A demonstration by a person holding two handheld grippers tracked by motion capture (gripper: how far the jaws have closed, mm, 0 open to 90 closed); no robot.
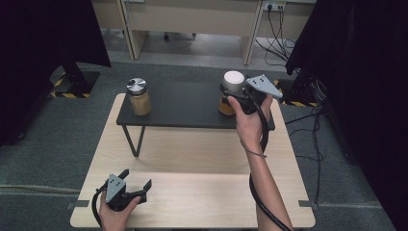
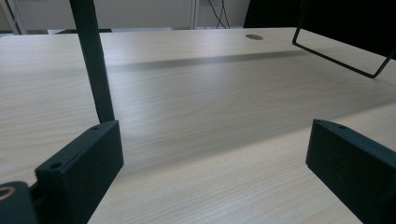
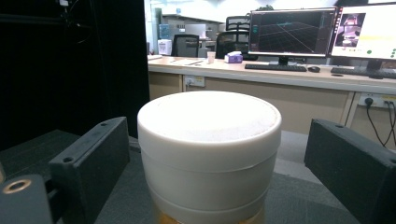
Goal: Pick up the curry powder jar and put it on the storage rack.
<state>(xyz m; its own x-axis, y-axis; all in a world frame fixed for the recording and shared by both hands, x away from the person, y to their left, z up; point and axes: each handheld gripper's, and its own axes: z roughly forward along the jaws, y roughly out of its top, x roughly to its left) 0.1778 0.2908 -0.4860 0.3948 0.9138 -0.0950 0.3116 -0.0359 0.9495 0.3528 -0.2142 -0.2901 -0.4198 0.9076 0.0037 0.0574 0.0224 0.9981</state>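
Nearest the person, the left gripper (image 1: pixel 136 185) rests on the wooden table (image 1: pixel 202 192), jaws spread wide with nothing between them. Farther off, on the right end of the dark raised shelf (image 1: pixel 185 108), the right gripper (image 3: pixel 217 163) has let go: its jaws stand apart on either side of the white-lidded jar (image 3: pixel 209 154), clear of the lid. A silver-lidded jar (image 1: pixel 138 97) stands at the shelf's left end.

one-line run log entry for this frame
right gripper: open, fingers flanking white-lid jar, not pressing | left gripper: open, nothing between fingers, low over table | steel-lid jar: on black shelf
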